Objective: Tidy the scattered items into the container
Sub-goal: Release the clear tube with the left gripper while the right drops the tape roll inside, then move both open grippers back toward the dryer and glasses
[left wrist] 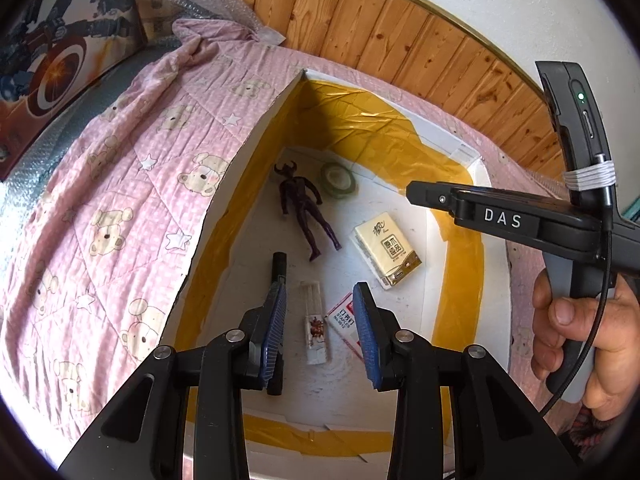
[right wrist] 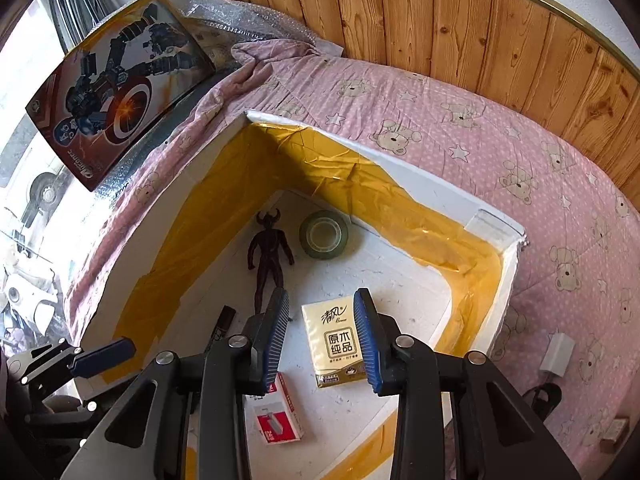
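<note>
A white foam box [left wrist: 496, 280] lined with yellow tape sits on a pink quilt. On its floor lie a dark horned figure [left wrist: 306, 208], a tape roll [left wrist: 338, 180], a tissue pack [left wrist: 386, 252], a red-and-white staples box [left wrist: 344, 320], a clear narrow packet [left wrist: 316, 320] and a black marker [left wrist: 279, 264]. My left gripper [left wrist: 320, 300] hangs open over the packet, pads clear of it. My right gripper [right wrist: 320, 304] is open above the tissue pack [right wrist: 334, 344], which rests on the box floor beside the staples box [right wrist: 276, 412]. From the left wrist view the right gripper [left wrist: 416, 194] shows side-on, held by a hand [left wrist: 576, 344].
The pink bear-print quilt [right wrist: 480, 152] surrounds the box. A printed robot toy carton [right wrist: 120, 92] and bubble wrap [right wrist: 240, 12] lie at the far left. Wooden wall panelling [right wrist: 480, 20] runs behind. A small white object [right wrist: 558, 354] and a brown block [right wrist: 614, 432] lie on the quilt at right.
</note>
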Demonstrator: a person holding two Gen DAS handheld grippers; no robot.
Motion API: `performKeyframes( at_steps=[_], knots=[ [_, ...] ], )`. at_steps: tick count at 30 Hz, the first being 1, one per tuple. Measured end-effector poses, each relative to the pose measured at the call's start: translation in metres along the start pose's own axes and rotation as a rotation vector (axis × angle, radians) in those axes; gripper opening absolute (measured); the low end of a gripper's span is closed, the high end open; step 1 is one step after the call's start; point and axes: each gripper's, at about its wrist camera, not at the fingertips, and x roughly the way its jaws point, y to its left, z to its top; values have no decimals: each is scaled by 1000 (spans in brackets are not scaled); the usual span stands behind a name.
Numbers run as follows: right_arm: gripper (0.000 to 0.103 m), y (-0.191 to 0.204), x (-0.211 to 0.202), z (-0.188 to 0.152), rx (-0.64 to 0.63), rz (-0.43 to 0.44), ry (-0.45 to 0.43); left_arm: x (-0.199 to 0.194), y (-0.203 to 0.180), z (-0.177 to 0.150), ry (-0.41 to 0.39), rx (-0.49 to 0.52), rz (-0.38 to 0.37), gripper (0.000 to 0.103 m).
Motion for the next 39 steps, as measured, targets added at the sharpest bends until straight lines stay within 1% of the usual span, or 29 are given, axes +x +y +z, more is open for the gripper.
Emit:
performKeyframes(
  at_steps=[3, 6, 12, 21, 23, 24, 28, 39],
  knots=[
    [36, 3, -9, -8, -2, 14, -8, -8, -5, -4, -6, 8, -3, 37],
    [39, 6, -18, -18, -3, 24, -12, -16, -10, -10, -10, 14, -4, 37],
    [40, 7, -38, -36, 4, 41, -28, -34, -23, -21, -20, 36, -3, 38],
    [41, 1, -81, -62, 29, 98, -92, -58, -45, -36, -38, 73, -3, 38],
    [46, -1, -90, -68, 37, 107, -107, -63, -50, -40, -42, 80, 0, 38],
    [47, -2, -94, -70, 40, 111, -115, -65, -53, -42, -43, 85, -1, 38],
    [47, -7, -109, -82, 57, 125, -136, -73, -62, -48, -50, 98, 5, 39],
    [48, -21, -142, -120, 78, 174, -183, -95, -85, -64, -97, 156, 57, 39]
  ],
)
